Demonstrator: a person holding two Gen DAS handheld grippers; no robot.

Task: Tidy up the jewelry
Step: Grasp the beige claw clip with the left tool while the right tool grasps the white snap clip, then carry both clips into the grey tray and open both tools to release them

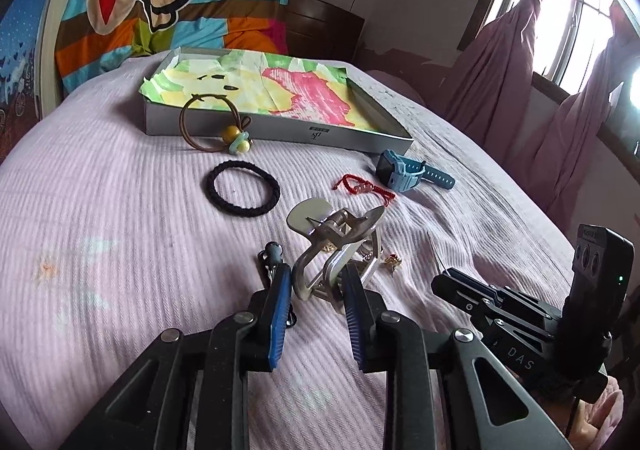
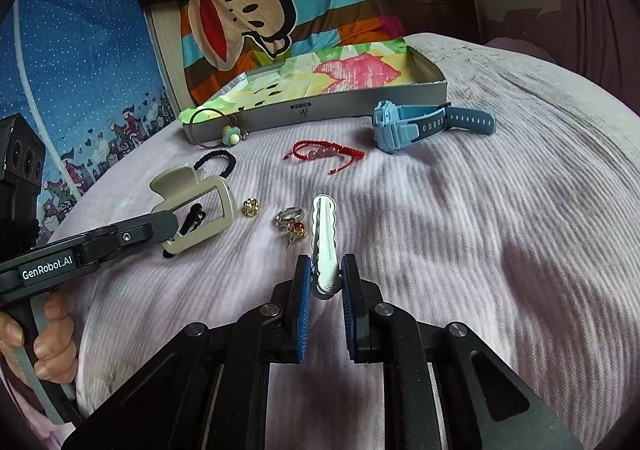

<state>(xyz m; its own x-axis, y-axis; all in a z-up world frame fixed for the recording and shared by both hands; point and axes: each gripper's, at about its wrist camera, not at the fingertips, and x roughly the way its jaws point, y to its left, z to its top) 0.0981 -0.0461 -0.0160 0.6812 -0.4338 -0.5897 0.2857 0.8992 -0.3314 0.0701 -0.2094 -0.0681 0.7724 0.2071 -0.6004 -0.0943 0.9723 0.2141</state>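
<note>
On the lilac bedspread [image 2: 460, 218] both grippers have a clip each: the left gripper [image 1: 318, 284] is clamped on the beige claw clip [image 1: 332, 246], the right gripper [image 2: 325, 274] pinches the end of a white wavy hair clip [image 2: 325, 238]. Ring [image 2: 289, 215] and gold earrings [image 2: 250, 207] lie between them. Further back sit a red bracelet [image 2: 324, 151], blue watch [image 2: 416, 126], black hair tie [image 1: 243, 189] and the grey box [image 2: 360, 106].

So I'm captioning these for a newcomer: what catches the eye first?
The striped cartoon monkey blanket behind the bed, then the shallow grey box lined with bright paper. Nearer, the left claw grips a beige hair claw clip and the right claw a white hair clip, amid scattered jewelry.
</note>
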